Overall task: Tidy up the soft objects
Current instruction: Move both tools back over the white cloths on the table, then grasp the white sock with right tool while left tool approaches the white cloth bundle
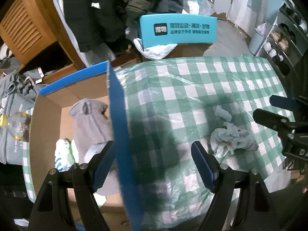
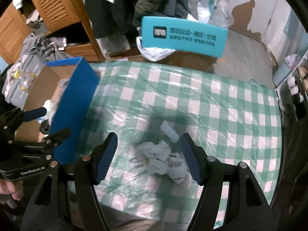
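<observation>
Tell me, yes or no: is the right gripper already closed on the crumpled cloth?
No. The right gripper is open, its fingers apart on either side of the crumpled cloth lying on the checkered tablecloth.

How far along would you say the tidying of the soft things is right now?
Partly done: a grey garment and a white item already lie in the blue-edged box. Nothing is in hand; both the left gripper and right gripper are open. The crumpled cloth and small white piece remain on the checked tablecloth.

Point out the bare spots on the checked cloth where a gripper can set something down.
Free: the cloth between the blue box and the crumpled socks, and the far stretch toward the teal box. Crowded: around the socks under the right gripper, and inside the blue box.
</observation>
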`<state>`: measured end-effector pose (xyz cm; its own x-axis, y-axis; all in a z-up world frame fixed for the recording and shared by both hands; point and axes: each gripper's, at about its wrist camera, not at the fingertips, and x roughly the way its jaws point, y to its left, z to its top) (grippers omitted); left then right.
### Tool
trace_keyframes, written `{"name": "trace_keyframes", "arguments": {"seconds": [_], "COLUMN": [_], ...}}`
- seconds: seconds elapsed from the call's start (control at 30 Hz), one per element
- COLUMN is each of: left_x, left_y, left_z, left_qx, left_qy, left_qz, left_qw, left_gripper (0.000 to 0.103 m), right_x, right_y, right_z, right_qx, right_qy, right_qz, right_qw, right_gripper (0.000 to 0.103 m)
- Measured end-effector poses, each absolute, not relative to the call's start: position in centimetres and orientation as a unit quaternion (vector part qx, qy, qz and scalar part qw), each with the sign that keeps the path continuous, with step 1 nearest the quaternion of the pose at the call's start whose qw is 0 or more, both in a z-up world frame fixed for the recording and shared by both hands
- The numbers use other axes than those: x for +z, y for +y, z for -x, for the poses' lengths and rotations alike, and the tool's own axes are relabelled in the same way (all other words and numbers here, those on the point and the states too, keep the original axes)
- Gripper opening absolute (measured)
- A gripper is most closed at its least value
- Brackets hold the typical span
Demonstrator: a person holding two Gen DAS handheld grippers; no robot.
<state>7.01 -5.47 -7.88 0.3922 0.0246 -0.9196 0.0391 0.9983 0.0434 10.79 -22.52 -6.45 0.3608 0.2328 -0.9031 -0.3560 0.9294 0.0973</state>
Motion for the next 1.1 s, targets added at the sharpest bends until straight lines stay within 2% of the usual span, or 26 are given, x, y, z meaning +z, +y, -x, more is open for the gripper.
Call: {"name": "trace_keyframes", "arguments": {"seconds": [0.43,1.1], "left_x": [-11.1,-16.2], "left_y": [-7.9,-9.1], "left_z": [-10.3,-13.3], "left_qx": [-0.005,-0.001], "left_qy": [0.577,0.614], "left_qz": [-0.036,-0.06], "left_qw": [0.816,0.787], "left_gripper": [0.081,0.081], "right_x": [-11.1,-18.0], "right_y": [-25.3,-24.0], "right_z": [-13.6,-16.0], "right_qx": [0.167,0.183], "right_qy": [0.563,0.595], "right_qz": [0.042,0.069], "right_qw": [0.808,0.78], "right_gripper": [0.068,0.068]}}
